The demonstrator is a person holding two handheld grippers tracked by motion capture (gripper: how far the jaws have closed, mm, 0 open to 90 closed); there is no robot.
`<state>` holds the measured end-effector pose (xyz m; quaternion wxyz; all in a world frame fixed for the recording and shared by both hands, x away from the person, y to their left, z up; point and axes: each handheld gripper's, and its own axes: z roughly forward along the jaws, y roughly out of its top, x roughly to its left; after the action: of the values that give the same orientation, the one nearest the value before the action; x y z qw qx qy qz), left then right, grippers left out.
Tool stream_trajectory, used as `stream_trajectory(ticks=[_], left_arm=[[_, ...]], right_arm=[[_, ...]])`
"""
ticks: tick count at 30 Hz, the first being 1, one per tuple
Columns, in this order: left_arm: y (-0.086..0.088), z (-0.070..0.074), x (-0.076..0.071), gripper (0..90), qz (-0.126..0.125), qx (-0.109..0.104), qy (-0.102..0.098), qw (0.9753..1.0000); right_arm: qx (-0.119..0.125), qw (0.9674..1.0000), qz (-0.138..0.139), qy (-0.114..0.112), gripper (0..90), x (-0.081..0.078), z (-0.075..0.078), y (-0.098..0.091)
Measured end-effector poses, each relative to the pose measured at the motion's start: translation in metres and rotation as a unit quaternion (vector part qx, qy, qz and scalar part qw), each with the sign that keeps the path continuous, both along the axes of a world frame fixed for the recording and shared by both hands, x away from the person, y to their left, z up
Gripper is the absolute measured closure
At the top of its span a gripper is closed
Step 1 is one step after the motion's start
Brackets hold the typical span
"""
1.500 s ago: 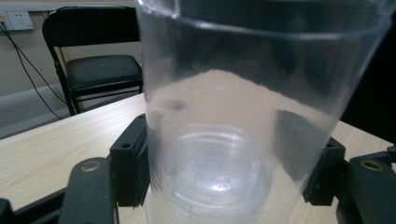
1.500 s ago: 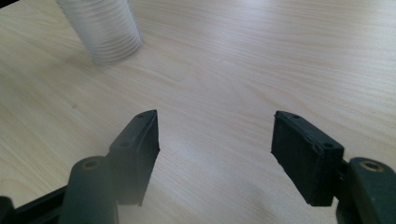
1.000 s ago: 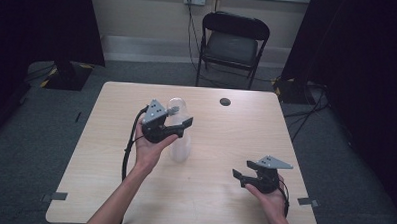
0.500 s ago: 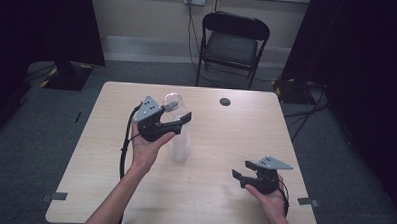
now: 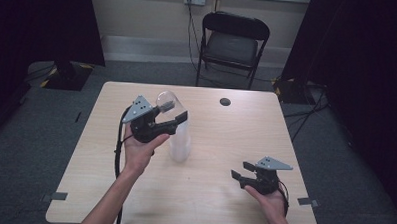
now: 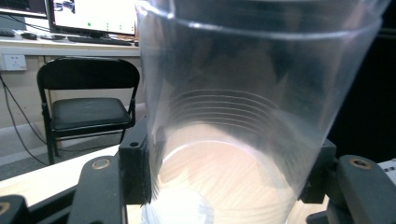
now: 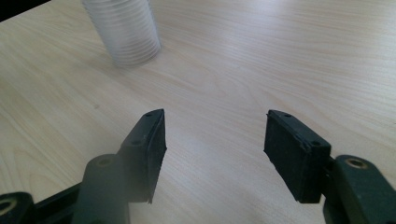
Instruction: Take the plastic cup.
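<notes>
Gripping clear cups — left tool clamped — no readable label

Bright overhead light on the table, dim surroundings, blurred near jaws

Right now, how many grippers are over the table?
2. The left gripper grips the clear plastic cups near the table middle; the right gripper is near the front right corner, jaws empty, wide but just closing slightly.
</notes>
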<state>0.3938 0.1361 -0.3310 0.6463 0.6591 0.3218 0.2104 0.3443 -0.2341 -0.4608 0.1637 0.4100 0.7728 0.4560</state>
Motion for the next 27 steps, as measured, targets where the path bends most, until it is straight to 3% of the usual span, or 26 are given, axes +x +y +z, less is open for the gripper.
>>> stream_trajectory(ticks=[10,14,24,27], left_arm=[[0.012,0.0,-0.006,37.2,-0.012,-0.027,0.039,0.9988],[0.014,-0.003,-0.004,37.2,-0.023,-0.049,0.071,0.996],[0.012,-0.008,-0.012,37.2,-0.023,-0.034,0.1,0.9941],[0.012,-0.013,-0.017,37.1,-0.027,-0.032,0.117,0.9922]], right_arm=[[-0.005,1.0,0.001,-0.002,39.6,0.0,-0.001,0.007],[-0.009,0.9998,-0.007,-0.016,42.6,-0.001,0.0,0.013],[-0.004,0.999,0.0,-0.043,44.8,-0.008,0.005,0.019],[-0.005,0.9988,0.01,-0.048,45.5,-0.009,0.006,0.023]])
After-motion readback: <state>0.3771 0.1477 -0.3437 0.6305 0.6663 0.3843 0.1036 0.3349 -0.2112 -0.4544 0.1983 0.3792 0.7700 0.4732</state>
